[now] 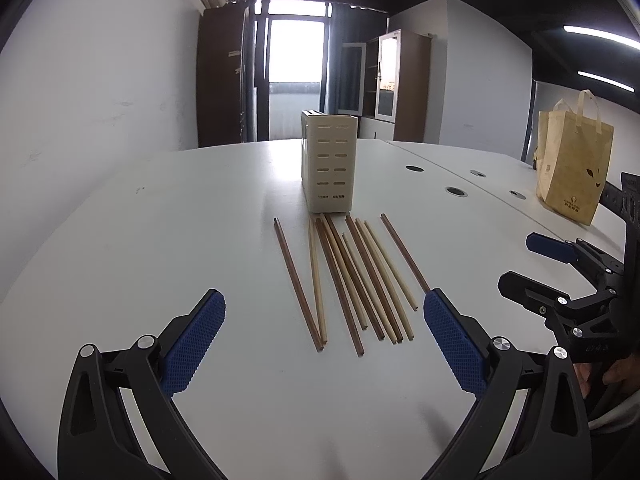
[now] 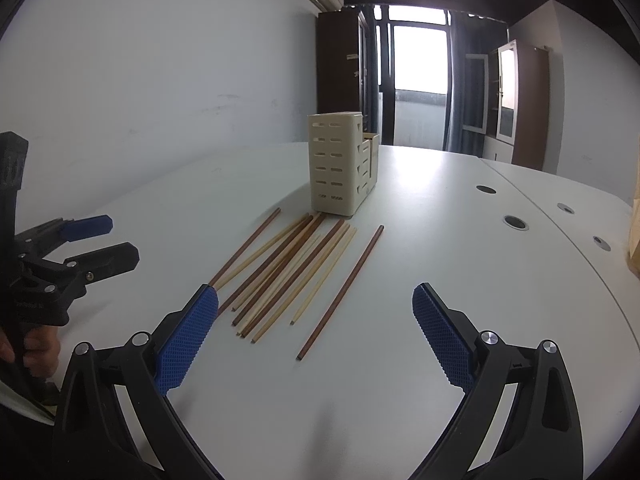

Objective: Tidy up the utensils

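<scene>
Several wooden chopsticks (image 1: 352,276) (image 2: 288,268), some dark brown and some pale, lie loose on the white table (image 1: 168,248) (image 2: 420,240). Just beyond their far ends stands an upright cream slotted utensil holder (image 1: 329,164) (image 2: 340,164). My left gripper (image 1: 324,336) (image 2: 106,242) is open above the near ends of the chopsticks, holding nothing. My right gripper (image 2: 316,328) (image 1: 520,260) is open too, hovering over the near end of the single dark chopstick (image 2: 340,294) that lies apart on the right.
A tan paper shopping bag (image 1: 572,168) stands at the table's right. Round cable ports (image 1: 456,191) (image 2: 516,222) sit along a seam in the tabletop. A hand (image 2: 36,346) grips the left tool's handle. White wall on the left, cabinets and a bright door behind.
</scene>
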A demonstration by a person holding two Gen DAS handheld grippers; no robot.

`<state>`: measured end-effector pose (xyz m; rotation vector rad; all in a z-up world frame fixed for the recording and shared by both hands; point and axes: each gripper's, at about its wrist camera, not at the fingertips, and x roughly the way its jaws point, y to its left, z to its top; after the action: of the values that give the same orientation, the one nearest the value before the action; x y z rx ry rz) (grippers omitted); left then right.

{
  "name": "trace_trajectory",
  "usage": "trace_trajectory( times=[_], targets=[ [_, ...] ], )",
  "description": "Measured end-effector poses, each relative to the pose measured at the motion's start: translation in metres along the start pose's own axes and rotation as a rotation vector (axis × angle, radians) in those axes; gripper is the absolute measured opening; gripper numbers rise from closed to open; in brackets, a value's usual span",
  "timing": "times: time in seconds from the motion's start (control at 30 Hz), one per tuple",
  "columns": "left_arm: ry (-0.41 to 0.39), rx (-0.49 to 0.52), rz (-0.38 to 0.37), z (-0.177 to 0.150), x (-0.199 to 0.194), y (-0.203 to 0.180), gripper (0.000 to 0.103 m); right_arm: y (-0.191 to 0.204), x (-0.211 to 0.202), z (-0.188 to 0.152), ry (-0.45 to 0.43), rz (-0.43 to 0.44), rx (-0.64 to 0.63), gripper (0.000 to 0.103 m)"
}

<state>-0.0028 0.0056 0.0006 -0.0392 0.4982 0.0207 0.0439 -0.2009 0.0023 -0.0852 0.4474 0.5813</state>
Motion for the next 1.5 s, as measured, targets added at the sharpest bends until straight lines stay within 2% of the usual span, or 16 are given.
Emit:
trace_trajectory(
  times=[0.93, 1.23, 1.5],
  targets=[
    [0.025, -0.023, 0.011, 0.002, 0.003, 0.005, 0.097, -0.005, 0.002, 0.002, 0.0, -0.021, 0.006, 0.099],
    [0.025, -0.027, 0.041, 0.016, 0.008, 0.009, 0.097, -0.015, 0.014, 0.009, 0.047, -0.035, 0.029, 0.099],
    [0.1, -0.064, 0.039, 0.03, 0.04, 0.024, 0.097, -0.025, 0.034, 0.025, 0.107, -0.063, 0.031, 0.099]
  ],
)
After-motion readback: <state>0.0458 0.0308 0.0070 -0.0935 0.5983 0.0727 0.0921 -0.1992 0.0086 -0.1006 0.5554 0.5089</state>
